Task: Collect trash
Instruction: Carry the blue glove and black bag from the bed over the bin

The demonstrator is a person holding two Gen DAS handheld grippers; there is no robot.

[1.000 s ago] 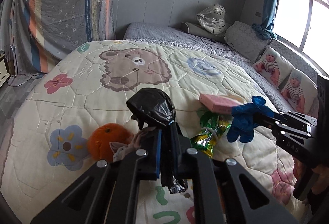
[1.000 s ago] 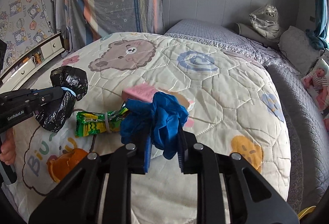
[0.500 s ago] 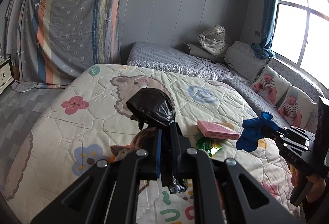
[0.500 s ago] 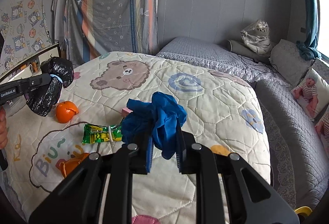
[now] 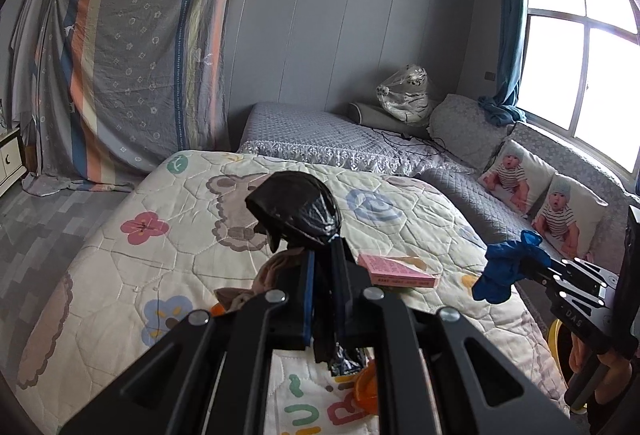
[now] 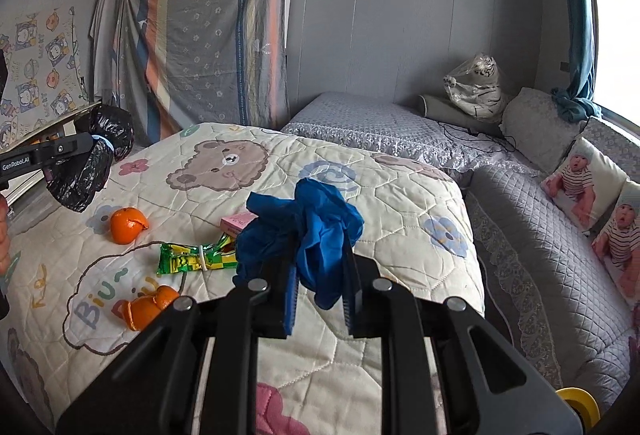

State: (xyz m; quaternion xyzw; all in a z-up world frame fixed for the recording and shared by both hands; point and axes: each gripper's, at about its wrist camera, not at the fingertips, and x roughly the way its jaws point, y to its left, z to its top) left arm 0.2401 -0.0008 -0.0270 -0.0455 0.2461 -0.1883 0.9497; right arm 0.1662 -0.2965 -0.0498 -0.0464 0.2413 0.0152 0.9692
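Grey panelled walls and a bright window frame a bed [image 6: 400,195] covered by a cartoon quilt, with a grey quilted couch [image 6: 540,227] along its far side. My left gripper [image 5: 322,267] has its jaws pinched tight on the neck of a black trash bag [image 5: 296,209], which bulges above the tips and trails a crumpled tail below them. My right gripper [image 6: 320,275] has its jaws clamped on a bunched blue glove [image 6: 308,219] that spills over both pads, held up above the quilt.

Trash on the quilt lies below and between my two tools: a pink box [image 5: 394,271] just past the left tips, a green snack wrapper [image 6: 192,259], a half-peeled orange [image 6: 127,225] and loose orange peel [image 6: 150,309]. Something brownish sits behind my left jaws, perhaps crumpled paper; I cannot tell.

Around the litter the quilt is bare, open out to its rounded far edge, and a yellow rim [image 6: 578,401] shows low beside the bed.
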